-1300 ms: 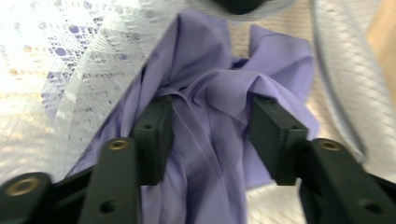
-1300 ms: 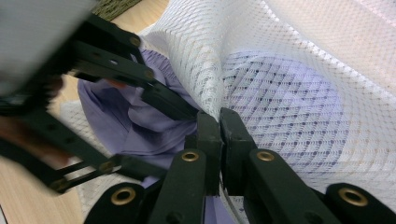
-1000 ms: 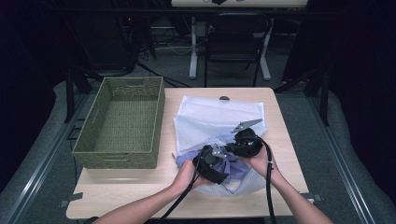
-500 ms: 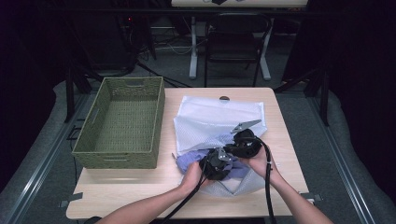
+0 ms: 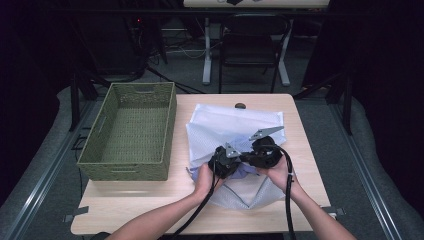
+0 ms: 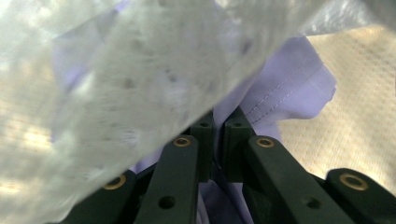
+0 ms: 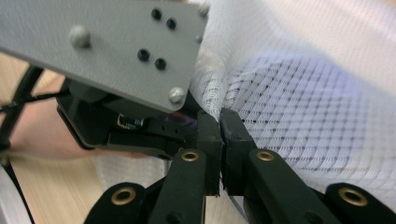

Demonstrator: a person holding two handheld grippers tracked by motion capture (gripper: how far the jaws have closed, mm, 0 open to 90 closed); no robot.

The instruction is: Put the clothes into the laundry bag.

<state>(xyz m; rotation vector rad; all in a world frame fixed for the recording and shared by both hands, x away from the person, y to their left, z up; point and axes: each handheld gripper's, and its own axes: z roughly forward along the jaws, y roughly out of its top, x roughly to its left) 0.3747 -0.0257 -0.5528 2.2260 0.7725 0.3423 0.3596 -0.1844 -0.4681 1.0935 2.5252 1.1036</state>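
Note:
A white mesh bag (image 5: 235, 125) lies on the wooden table (image 5: 150, 210), and a lavender garment (image 5: 245, 171) shows at its near end. My left gripper (image 5: 239, 160) has just been closing. In the left gripper view its jaws (image 6: 217, 130) stand nearly together with a fold of the lavender cloth (image 6: 285, 93) pinched between them, under the mesh (image 6: 140, 70). My right gripper (image 5: 246, 156) is shut on the mesh bag's edge (image 7: 303, 112), the netting caught between its tips (image 7: 219, 122). The left gripper's grey plate (image 7: 107, 46) sits close beside it.
A green woven basket (image 5: 125, 171) stands on the left part of the table, beside the bag. A small dark knob (image 5: 240, 105) sits at the table's far edge. Chairs and desk legs stand on the floor beyond the table.
My left hand has moved forward, closer to the right gripper at the bag's near end. The right hand has stayed where it was.

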